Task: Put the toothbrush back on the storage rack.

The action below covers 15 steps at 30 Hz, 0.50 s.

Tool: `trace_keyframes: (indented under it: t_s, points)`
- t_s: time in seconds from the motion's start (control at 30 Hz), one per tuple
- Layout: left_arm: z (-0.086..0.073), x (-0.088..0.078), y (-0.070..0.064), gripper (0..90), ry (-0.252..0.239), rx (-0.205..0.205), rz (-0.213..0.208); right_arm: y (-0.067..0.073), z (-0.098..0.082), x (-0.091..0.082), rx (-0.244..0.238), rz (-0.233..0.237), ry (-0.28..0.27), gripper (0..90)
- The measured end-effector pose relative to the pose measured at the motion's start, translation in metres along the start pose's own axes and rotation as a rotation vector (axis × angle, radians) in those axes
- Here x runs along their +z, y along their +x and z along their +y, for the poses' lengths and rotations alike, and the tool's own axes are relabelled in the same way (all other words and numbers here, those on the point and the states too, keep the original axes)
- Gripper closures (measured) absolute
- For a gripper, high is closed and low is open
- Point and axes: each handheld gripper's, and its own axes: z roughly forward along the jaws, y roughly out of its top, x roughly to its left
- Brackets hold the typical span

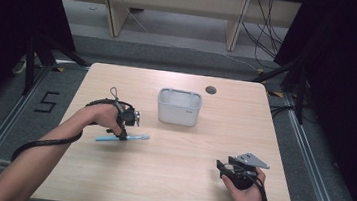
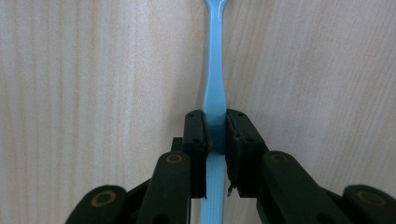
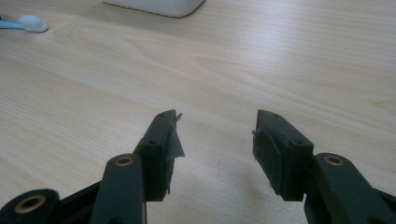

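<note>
High view is showing a light wooden table (image 1: pixel 168 180) with a person's two forearms coming in from the bottom edge. The left gripper (image 1: pixel 123 134) is pointing down at the left part of the table, and its jaws are closing on the handle of a blue toothbrush (image 1: pixel 122 138), which is lying flat on the wood. In the left gripper view, the toothbrush (image 2: pixel 215 93) is running straight away from the camera, and the two black jaws are pressing on both sides of its handle, touching it. A grey rectangular container (image 1: pixel 178 107) is standing upright near the middle of the table, just beyond the toothbrush and to its right. The right gripper (image 1: pixel 222 166) is resting at the right front part of the table, well apart from the container. In the right gripper view, its jaws are standing wide apart with nothing between them, only bare wood. At the top left of that view, the white head of the toothbrush (image 3: pixel 31 23) is lying on the table.
</note>
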Motion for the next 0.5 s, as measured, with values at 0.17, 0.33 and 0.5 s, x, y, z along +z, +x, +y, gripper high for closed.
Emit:
trace_keyframes:
  t_s: [0.17,0.33,0.5]
  points:
    - [-0.0014,0.0,-0.0009,78.3,-0.01,-0.016,0.001,0.001,0.0006,-0.0025,0.004,-0.024,0.023,49.8]
    - [-0.0025,0.0,-0.0022,78.3,-0.016,-0.021,0.006,0.0002,0.0,-0.0001,-0.001,-0.006,0.006,49.7]
    - [-0.0036,-0.0001,-0.0036,78.3,-0.022,-0.021,0.008,0.0005,-0.0002,0.0017,-0.007,-0.035,0.008,49.7]
